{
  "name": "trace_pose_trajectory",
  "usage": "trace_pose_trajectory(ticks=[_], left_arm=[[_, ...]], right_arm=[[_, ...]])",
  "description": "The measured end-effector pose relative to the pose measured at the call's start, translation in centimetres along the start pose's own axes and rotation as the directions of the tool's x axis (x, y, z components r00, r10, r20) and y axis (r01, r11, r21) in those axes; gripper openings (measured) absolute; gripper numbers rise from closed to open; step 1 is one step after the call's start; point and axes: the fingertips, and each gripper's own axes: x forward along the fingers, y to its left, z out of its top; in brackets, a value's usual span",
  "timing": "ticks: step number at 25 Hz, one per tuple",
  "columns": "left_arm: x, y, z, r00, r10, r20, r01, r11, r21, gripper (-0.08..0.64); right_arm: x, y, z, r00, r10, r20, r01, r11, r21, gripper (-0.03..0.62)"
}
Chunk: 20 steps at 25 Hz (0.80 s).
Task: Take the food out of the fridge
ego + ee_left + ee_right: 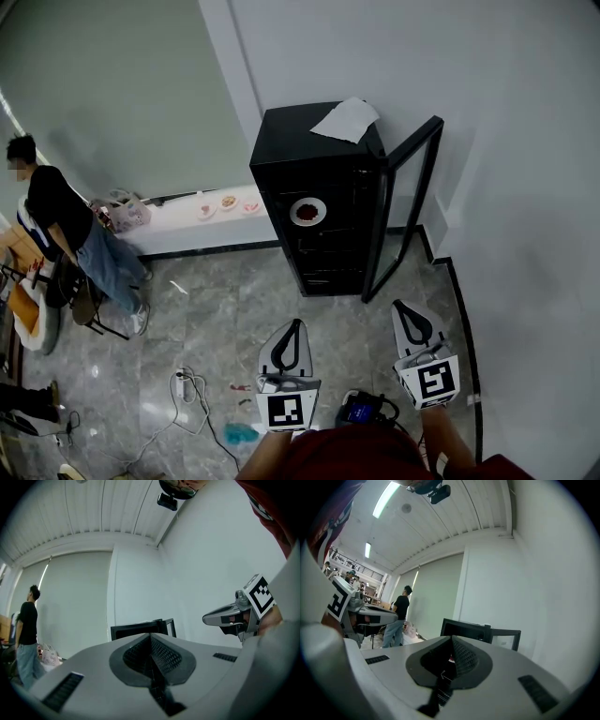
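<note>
Upright black fridge (319, 187) at the far side, long axis vertical, open front facing near, door (405, 206) standing out to the right. Inside, on an upper shelf: a round plate (294, 212) lying flat, reddish food (308, 210) at its middle, no long axis. On top of the fridge, a sheet of paper (346, 119). Near side: left tongs (294, 326) and right tongs (401, 306) side by side, aimed at the fridge, well apart from it, each pressed fully together, nothing held. Plate plain only in the head view; in the left gripper view just fridge top and door edge above the jaws. Far left, a person (66, 225) by a ledge (178, 230) with small dishes (228, 202).
</note>
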Motion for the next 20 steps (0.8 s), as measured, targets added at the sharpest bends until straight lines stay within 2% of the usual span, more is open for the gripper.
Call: trace_pose_trajectory(ticks=[9, 12, 15, 20], left_arm=[[5.0, 0.0, -0.8, 1.0, 0.028, -0.008, -0.028, 1.0, 0.004, 0.014], [6.3, 0.3, -0.9, 1.0, 0.03, -0.004, -0.03, 1.0, 0.006, 0.014], [7.5, 1.2, -1.3, 0.999, 0.037, -0.002, -0.037, 0.999, -0.006, 0.014], [9.8, 3.6, -1.8, 0.999, 0.035, 0.007, -0.035, 0.999, -0.016, 0.014]], right_arm=[[3.9, -3.5, -0.5, 0.999, 0.026, 0.02, -0.026, 1.0, -0.005, 0.023], [5.4, -4.1, 0.0, 0.998, 0.025, 0.054, -0.026, 1.0, 0.001, 0.023], [7.1, -4.3, -0.7, 0.999, 0.036, 0.021, -0.036, 0.999, -0.013, 0.023], [10.9, -3.9, 0.4, 0.998, 0.025, 0.065, -0.024, 1.0, -0.021, 0.023]])
